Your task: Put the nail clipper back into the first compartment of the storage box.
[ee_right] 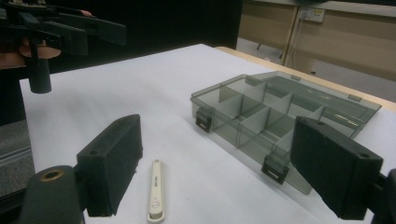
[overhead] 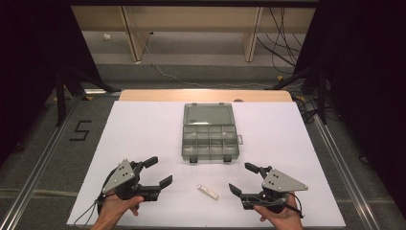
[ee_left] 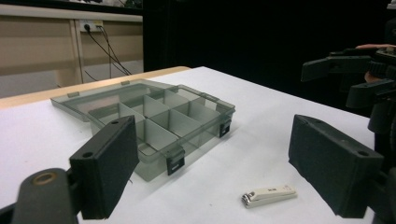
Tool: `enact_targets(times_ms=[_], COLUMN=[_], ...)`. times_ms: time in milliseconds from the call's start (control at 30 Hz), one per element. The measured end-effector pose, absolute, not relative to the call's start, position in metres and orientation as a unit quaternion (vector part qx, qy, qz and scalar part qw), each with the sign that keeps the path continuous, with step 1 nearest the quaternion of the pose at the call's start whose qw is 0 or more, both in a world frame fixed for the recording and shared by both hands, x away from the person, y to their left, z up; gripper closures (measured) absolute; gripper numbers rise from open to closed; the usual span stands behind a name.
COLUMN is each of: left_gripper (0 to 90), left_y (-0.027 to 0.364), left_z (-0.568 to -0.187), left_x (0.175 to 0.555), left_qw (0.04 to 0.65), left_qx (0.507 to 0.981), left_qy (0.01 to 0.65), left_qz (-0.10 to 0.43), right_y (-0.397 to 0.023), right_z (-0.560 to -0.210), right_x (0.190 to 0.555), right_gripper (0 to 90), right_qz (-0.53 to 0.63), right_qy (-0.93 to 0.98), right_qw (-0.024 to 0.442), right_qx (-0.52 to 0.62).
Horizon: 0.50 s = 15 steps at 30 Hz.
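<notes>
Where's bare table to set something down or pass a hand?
Bare: the white table sheet left of the open smoky-grey plastic compartment box, and the strip to its right. Crowded: the near middle, where the small white nail clipper lies between the left gripper and right gripper, both open.

A lab or test room set up for recording, not a home.

A table [overhead: 143, 129] under a white sheet stands on grey carpet, hemmed in by black curtains [overhead: 28, 57] at 9 and 3 o'clock. Metal rails [overhead: 38, 163] run along the floor on both sides, and a "5" in black tape [overhead: 80, 130] marks the carpet at 10 o'clock. Black stand legs [overhead: 72, 81] splay near the far corners. At 12 o'clock sit plain wooden benches [overhead: 191, 28], loose cables [overhead: 282, 43] trailing over the floor, and a wall socket [ee_left: 91, 25] with plugs.
</notes>
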<state>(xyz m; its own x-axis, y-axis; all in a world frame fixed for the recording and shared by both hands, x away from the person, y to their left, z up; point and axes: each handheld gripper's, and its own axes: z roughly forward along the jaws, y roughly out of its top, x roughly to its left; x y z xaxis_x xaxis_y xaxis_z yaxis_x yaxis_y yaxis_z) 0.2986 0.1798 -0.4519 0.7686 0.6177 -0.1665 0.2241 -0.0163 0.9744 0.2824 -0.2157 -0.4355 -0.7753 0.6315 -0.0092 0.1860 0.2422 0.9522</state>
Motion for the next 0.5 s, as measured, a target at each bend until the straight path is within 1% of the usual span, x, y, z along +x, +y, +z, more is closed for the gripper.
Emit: enact_targets(times_ms=[100,133,367,500], left_gripper=[15.8,15.8,15.7,15.9], left_y=[0.1786,0.1778,0.1766,0.1754], left_z=[-0.4529,-0.4534,-0.4539,-0.4544], left_x=[0.2988,0.2994,0.2990,0.3002], left_qw=[0.629,0.631,0.629,0.624], left_qx=[0.700,0.703,0.704,0.712], left_qy=[0.300,0.293,0.296,0.287], left_qz=[0.153,0.150,0.147,0.147], right_y=[-0.2153,-0.2150,-0.2149,-0.2153], right_z=[-0.4357,-0.4363,-0.4364,-0.4365], right_x=[0.2827,0.2834,0.2836,0.2840], right_gripper=[18.0,18.0,18.0,18.0], right_qz=[0.555,0.560,0.558,0.557], right_qy=[0.762,0.756,0.757,0.759], right_qw=[0.200,0.212,0.215,0.213], right_qx=[0.266,0.265,0.263,0.261])
